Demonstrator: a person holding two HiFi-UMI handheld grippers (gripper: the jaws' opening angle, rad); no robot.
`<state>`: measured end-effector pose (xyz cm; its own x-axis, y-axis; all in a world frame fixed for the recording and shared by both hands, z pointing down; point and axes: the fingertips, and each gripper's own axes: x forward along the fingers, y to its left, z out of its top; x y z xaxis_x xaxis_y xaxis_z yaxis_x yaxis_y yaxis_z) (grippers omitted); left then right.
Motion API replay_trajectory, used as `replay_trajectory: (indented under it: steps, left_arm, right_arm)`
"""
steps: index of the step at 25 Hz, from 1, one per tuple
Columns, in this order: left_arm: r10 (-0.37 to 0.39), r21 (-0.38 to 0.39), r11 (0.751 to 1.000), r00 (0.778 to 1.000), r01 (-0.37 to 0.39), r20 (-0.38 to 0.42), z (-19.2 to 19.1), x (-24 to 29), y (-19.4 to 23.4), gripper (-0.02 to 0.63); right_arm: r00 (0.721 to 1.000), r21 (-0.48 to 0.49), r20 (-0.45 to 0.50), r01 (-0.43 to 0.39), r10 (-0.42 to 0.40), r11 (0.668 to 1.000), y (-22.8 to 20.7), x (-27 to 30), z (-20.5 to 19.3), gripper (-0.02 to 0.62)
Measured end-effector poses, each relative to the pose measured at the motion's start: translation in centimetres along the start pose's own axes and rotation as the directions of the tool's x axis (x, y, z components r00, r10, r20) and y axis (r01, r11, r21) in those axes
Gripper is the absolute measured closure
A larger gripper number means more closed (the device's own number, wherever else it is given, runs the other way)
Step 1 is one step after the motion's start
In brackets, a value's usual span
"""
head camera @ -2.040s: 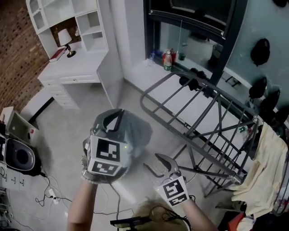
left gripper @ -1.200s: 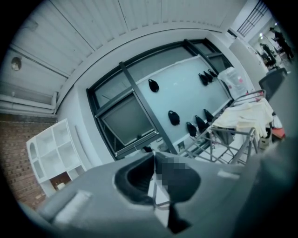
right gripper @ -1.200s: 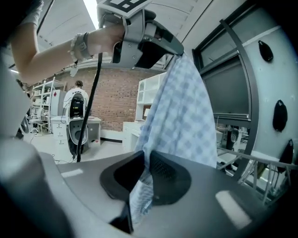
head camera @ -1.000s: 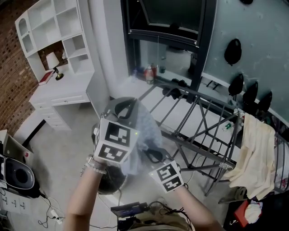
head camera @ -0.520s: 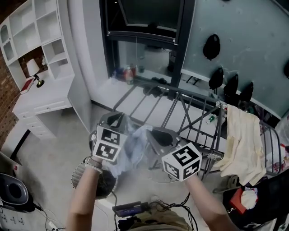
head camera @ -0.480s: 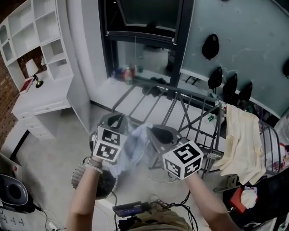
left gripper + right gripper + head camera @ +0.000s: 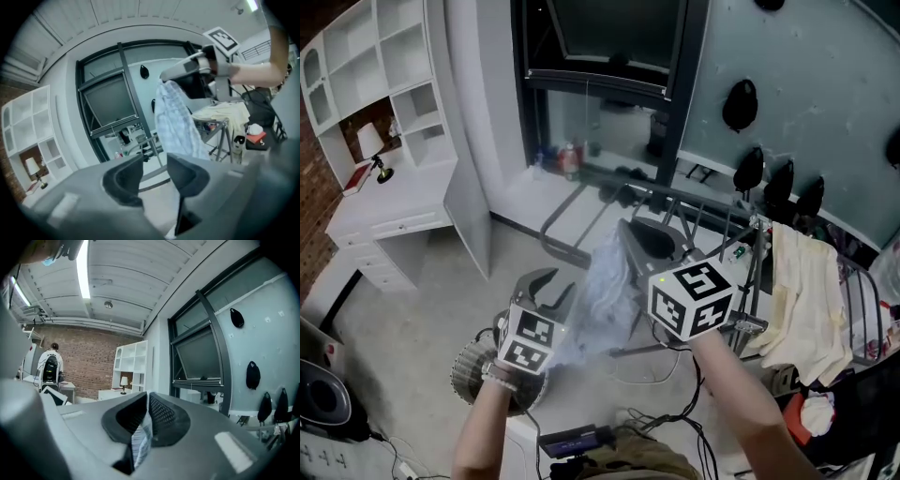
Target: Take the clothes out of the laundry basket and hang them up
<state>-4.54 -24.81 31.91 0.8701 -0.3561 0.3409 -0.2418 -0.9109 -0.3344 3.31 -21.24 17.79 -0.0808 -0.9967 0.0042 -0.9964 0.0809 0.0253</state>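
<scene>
My right gripper (image 7: pixel 639 234) is raised in front of the drying rack (image 7: pixel 581 199) and is shut on the top edge of a pale blue checked garment (image 7: pixel 606 281), which hangs down from it. In the right gripper view the cloth (image 7: pixel 140 442) sits pinched between the jaws (image 7: pixel 146 414). My left gripper (image 7: pixel 547 287) is lower, just left of the hanging cloth and above the round laundry basket (image 7: pixel 471 363). Its jaws have just been opening and hold nothing. The left gripper view (image 7: pixel 154 169) shows the garment (image 7: pixel 176 123) dangling beyond them.
A cream garment (image 7: pixel 807 291) hangs on the rack's right end. A white desk with shelves (image 7: pixel 398 192) stands at the left. Bottles (image 7: pixel 571 159) line the window sill. Cables and a small device (image 7: pixel 572 439) lie on the floor near my feet.
The right gripper has risen with the checked garment toward the rack. The left gripper has let go of the cloth, opened and dropped toward the basket.
</scene>
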Motion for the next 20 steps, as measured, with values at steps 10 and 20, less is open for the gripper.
replay_trajectory:
  steps: [10,20]
  left_arm:
    - [-0.107,-0.102,0.989,0.994,0.105,-0.014,-4.0,-0.7,-7.1,0.41]
    - [-0.122,-0.225,0.967,0.992,0.124,0.025,-2.6,1.5,-9.2,0.397]
  right_arm:
    - [0.999,-0.027,0.052,0.012,-0.011,1.0,2.0,0.7,4.2,0.58]
    - [0.996,0.058,0.084,0.029,-0.034,0.998,2.3,-2.1,5.9,0.58]
